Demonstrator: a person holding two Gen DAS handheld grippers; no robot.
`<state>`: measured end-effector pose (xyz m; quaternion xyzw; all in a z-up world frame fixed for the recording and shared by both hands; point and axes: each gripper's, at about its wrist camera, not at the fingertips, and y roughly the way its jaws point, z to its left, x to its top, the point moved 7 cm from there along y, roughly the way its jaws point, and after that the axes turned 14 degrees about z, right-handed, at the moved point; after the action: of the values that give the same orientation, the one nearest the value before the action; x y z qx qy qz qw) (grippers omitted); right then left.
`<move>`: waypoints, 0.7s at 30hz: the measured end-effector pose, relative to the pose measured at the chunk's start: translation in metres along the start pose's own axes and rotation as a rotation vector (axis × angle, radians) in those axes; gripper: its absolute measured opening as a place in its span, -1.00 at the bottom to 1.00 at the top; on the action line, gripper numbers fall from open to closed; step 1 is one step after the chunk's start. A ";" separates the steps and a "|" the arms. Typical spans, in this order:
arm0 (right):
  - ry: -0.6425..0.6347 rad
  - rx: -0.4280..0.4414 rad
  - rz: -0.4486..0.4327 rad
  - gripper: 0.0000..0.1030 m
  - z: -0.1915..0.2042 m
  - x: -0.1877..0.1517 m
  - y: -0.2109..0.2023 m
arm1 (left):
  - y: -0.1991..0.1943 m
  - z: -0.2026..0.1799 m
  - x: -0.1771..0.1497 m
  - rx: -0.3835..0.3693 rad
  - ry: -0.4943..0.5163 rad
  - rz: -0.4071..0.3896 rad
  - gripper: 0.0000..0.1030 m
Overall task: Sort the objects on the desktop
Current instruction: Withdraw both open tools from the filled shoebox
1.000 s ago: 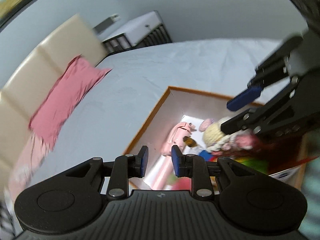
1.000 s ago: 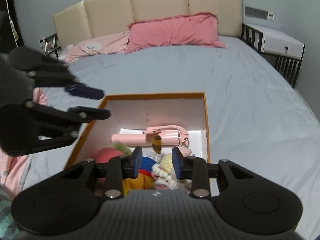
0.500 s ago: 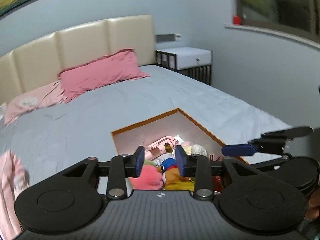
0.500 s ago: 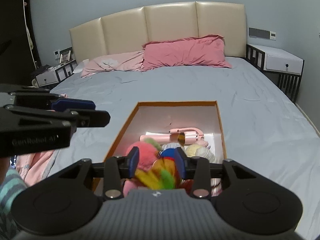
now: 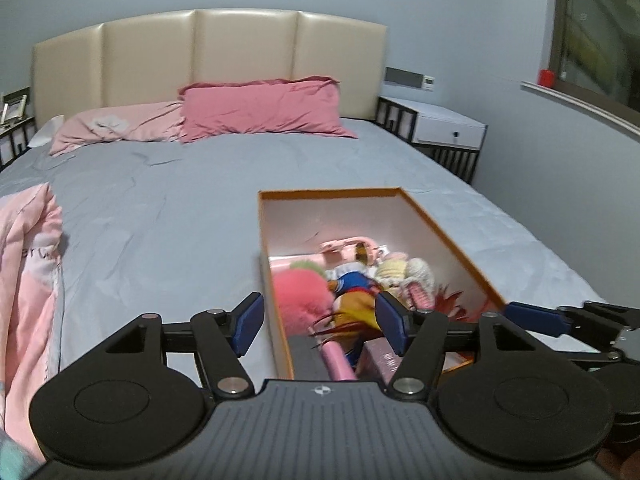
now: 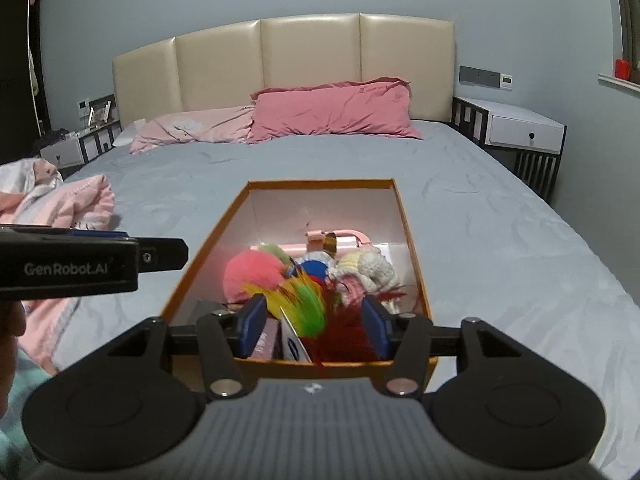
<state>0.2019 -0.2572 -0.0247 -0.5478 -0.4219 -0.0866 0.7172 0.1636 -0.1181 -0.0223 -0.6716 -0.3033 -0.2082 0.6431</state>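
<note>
Both grippers, left (image 5: 320, 322) and right (image 6: 314, 326), have just opened wide and hold nothing, poised over the box's (image 6: 416, 264) near end. Toys (image 6: 252, 274) lie tangled inside the box, so a grab may well snag feathers (image 6: 308, 304) and drag out neighbours.

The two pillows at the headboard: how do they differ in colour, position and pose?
The dark pink pillow is a deeper rose; the pale pink pillow is lighter and bears a faint pale motif. The dark pink pillow sits centrally, plump and raised, while the pale pink pillow lies to its left in the picture, flatter and more crumpled. Both rest on the grey bedsheet against the cream headboard.
</note>
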 end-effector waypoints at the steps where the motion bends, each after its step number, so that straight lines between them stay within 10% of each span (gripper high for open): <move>1: 0.005 0.002 0.002 0.07 -0.002 -0.001 0.002 | 0.003 0.001 -0.002 0.011 -0.002 0.004 0.43; 21: 0.077 -0.005 0.056 0.12 -0.012 -0.009 0.034 | 0.057 -0.006 -0.033 0.021 -0.061 0.187 0.43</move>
<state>0.2223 -0.2579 -0.0561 -0.5576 -0.3782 -0.0885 0.7336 0.1788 -0.1276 -0.0858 -0.6962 -0.2609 -0.1234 0.6573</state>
